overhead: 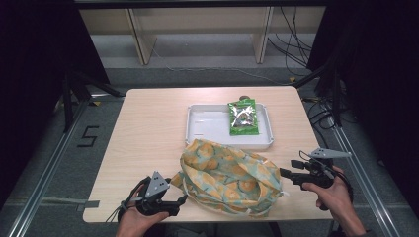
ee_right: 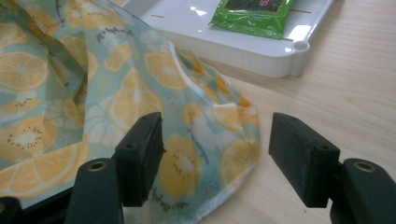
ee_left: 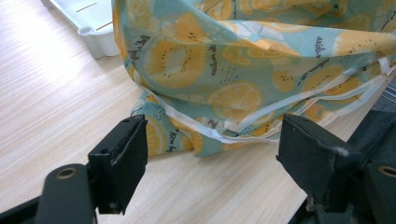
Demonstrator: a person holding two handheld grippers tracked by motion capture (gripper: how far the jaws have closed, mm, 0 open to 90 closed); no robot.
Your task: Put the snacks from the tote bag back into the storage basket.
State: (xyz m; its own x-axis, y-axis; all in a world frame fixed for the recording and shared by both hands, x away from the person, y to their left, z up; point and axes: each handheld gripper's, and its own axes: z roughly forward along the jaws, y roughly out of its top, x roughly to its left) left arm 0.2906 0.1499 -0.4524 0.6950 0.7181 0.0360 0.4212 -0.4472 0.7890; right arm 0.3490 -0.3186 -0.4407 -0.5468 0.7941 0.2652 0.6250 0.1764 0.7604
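Observation:
A crumpled cloth bag (overhead: 227, 177) (ee_left: 243, 60) (ee_right: 93, 93), teal with a yellow citrus print and white trim, lies at the near middle of the table. Behind it a white tray (overhead: 202, 126) (ee_right: 243, 46) (ee_left: 93, 23) holds a green snack packet (overhead: 242, 117) (ee_right: 252, 14). My left gripper (overhead: 180, 200) (ee_left: 212, 154) stands open at the bag's near-left corner, jaws either side of a trimmed edge. My right gripper (overhead: 285, 174) (ee_right: 215, 158) is open at the bag's right end, a fold of cloth between its jaws, untouched as far as I can see.
The wooden table (overhead: 148, 133) has bare surface left of the tray and bag. Its near edge runs just under both hands. Beyond the table are grey floor, cables (overhead: 296, 44) and black stand legs (overhead: 69, 98).

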